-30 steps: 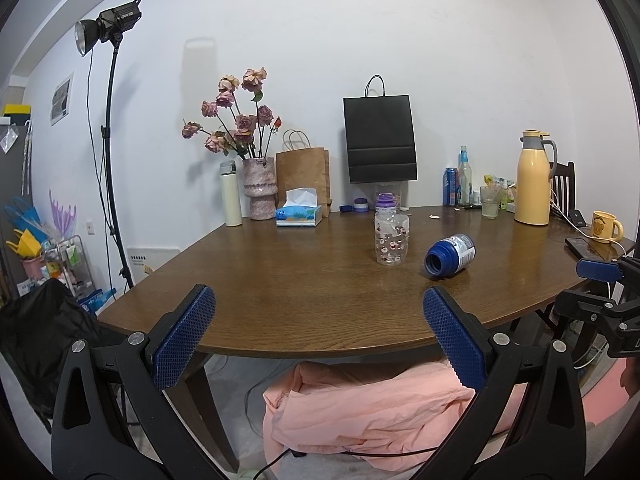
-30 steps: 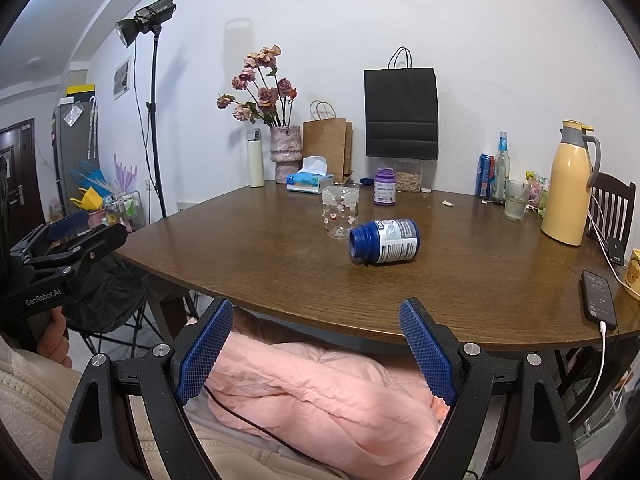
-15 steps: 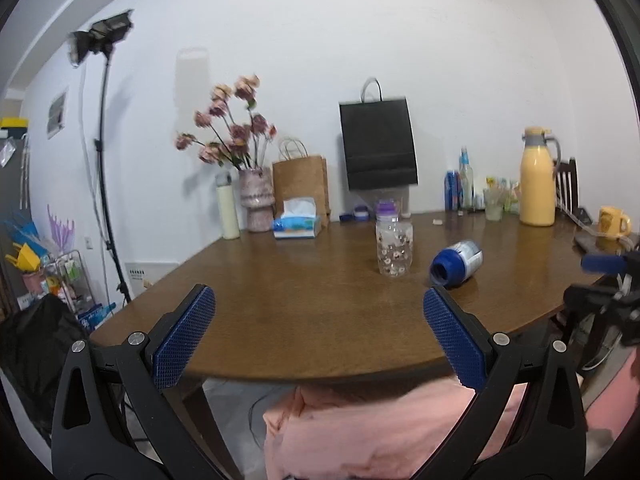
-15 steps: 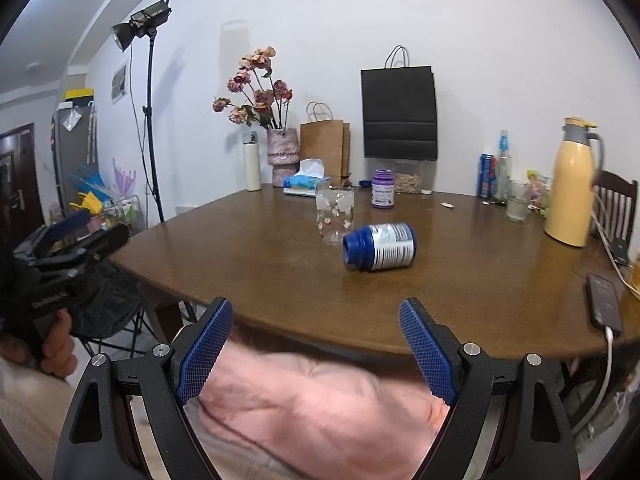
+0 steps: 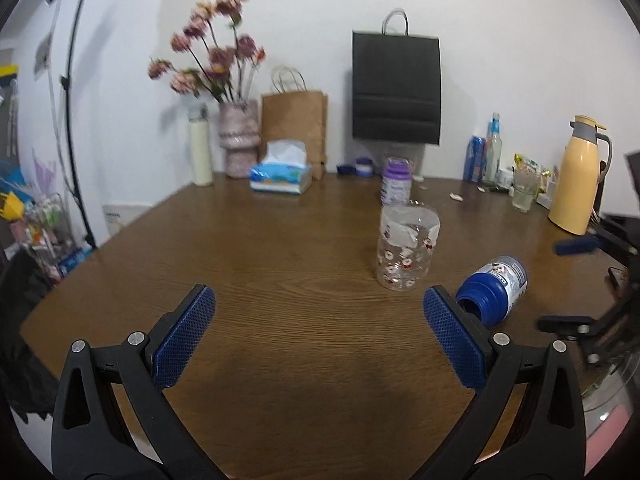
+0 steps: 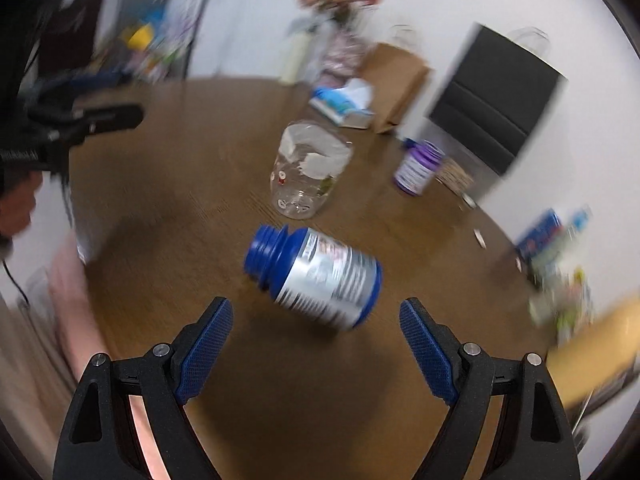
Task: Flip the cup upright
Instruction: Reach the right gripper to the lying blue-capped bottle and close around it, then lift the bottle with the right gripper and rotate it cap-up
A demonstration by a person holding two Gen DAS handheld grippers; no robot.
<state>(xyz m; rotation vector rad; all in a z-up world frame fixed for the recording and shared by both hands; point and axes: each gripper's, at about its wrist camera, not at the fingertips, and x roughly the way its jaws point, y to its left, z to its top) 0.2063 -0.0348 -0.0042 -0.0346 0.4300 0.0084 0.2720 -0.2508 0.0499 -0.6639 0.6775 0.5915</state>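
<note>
A blue-and-silver bottle-shaped cup (image 6: 320,276) lies on its side on the brown table (image 6: 160,220), its blue threaded mouth pointing left. My right gripper (image 6: 315,312) hangs open just short of it, one finger on each side, touching nothing; this view is blurred and tilted. The left wrist view has the same cup (image 5: 494,290) at the right, beyond my open, empty left gripper (image 5: 316,300). A clear patterned cup (image 5: 407,254) stands behind it, also in the right view as the clear cup (image 6: 308,172).
Along the far table edge stand a purple jar (image 5: 396,180), tissue box (image 5: 280,172), flower vase (image 5: 238,140), brown bag (image 5: 294,128), black bag (image 5: 396,88), cans and a yellow thermos (image 5: 576,180). A light stand (image 5: 72,120) rises left.
Both grippers have moved forward over the table. The right one has come close to the lying blue cup and rolled, so its view tilts and blurs. Jaws stay open.
</note>
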